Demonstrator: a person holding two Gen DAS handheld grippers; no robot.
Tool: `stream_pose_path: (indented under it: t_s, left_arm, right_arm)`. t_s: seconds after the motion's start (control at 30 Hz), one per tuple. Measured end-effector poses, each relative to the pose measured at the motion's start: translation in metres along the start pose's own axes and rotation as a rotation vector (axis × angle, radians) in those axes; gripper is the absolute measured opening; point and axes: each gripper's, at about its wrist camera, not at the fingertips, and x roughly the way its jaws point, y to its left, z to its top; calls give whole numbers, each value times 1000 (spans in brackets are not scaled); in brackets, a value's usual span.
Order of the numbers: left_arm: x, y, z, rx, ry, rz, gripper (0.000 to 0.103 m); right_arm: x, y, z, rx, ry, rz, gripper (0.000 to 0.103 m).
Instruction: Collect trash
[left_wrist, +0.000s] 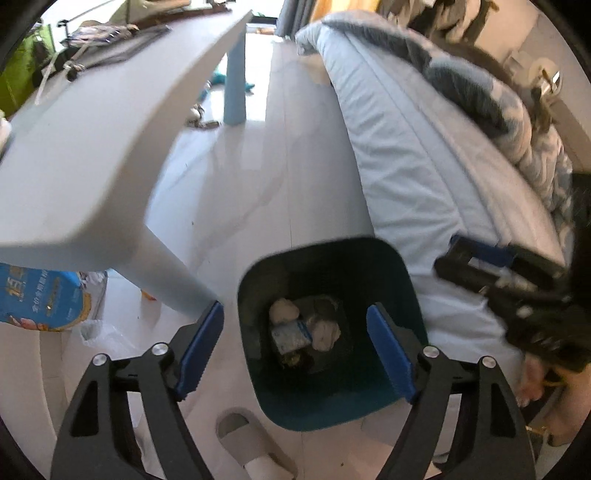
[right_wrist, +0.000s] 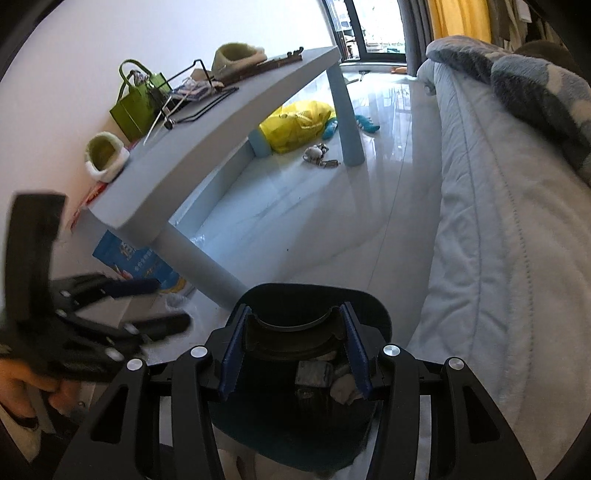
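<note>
**Desk:** Where is the bin?

**Op:** On the pale floor, in the gap between the grey table (left_wrist: 92, 147) on the left and the bed (left_wrist: 406, 147) on the right. I read the bin (left_wrist: 295, 413) as dark teal with a squarish mouth, standing upright. One table leg comes down just beside its far left corner.

**Desk:** Left side?

**Op:** My left gripper (left_wrist: 295, 312) hangs over the bin and points steeply down. The jaws stand wide and there is nothing between the blue pads. Through the gap I see the bottom of the bin, with a crumpled tissue (left_wrist: 283, 309), a small carton (left_wrist: 290, 332) and more wads of paper beside them.

**Desk:** Right side?

**Op:** My right gripper (right_wrist: 294, 310) is at a middling width and clamped on a dark round tub (right_wrist: 295, 332). The pads press on its two sides and its curved rim faces away from me. The tub is held over the near part of the bin's mouth. I cannot make out whether anything is in it.

**Desk:** Anything else nearby?

**Op:** A pale slipper (left_wrist: 255, 443) lies on the floor just near of the bin. A blue printed bag (left_wrist: 40, 295) sits under the table on the left.
</note>
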Motion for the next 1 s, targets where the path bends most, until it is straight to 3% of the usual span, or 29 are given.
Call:
stream_pose_path:
  t_s: [0.17, 0.43, 0.57, 0.73, 1.0]
  left_arm:
    - [-29, 2, 14, 30, -124, 28, 82]
    - [-67, -4, 29, 30, -273, -19, 69]
    - [-87, -13, 31, 20, -343, -59, 68]
    - [-107, -29, 23, 67, -399, -35, 68]
    - [-140, -57, 4, 144, -484, 5, 82]
  right_arm:
    - [15, 2, -5, -5, 42, 6, 50]
    - [38, 0, -22, -19, 122, -15, 50]
    - [50, 3, -33, -42, 159, -27, 51]
    - [62, 12, -44, -93, 198, -55, 65]
    - [21, 27, -38, -157, 82, -63, 76]
